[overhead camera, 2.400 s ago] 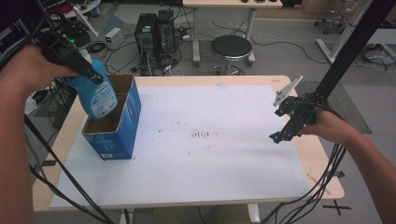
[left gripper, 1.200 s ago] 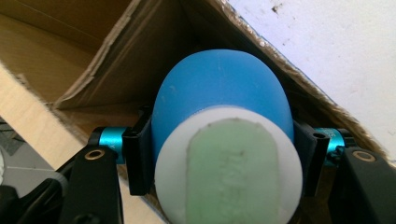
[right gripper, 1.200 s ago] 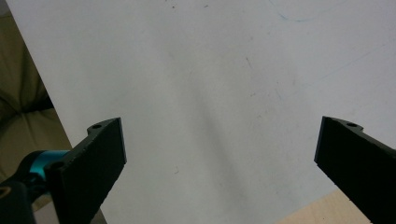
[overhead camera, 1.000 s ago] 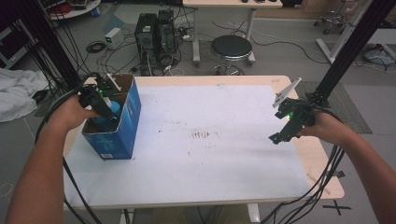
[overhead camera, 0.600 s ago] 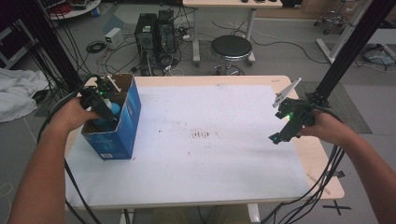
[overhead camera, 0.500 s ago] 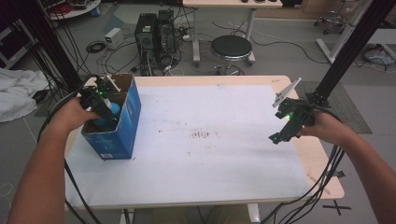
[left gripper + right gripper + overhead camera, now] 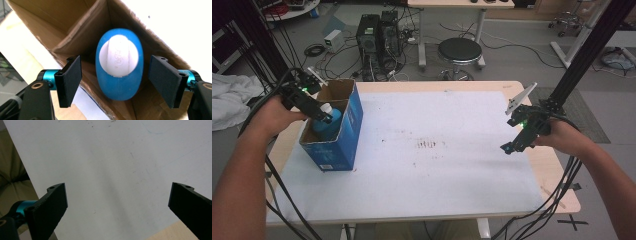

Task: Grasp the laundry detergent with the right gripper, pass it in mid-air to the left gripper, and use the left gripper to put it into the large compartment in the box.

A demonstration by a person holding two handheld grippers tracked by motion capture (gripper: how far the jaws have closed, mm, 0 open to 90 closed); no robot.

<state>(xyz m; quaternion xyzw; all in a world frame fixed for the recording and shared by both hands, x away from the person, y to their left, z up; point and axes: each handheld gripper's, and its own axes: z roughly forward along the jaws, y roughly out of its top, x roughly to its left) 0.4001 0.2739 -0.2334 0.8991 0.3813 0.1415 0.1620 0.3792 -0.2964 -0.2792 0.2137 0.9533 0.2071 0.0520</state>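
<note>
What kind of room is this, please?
Probably a lab or workshop: computer towers with loose cables on the floor, a round stool, and a black frame post beside the table.

High view above the table (image 7: 432,200) looking forward and down, tongs cameras close, sharing its white sheet (image 7: 437,170)

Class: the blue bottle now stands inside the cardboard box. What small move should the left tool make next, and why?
Probably lift the left tool straight up, clear of the cardboard box. Its jaws have just been opening and stand apart from the blue bottle, which sits in the box.
</note>
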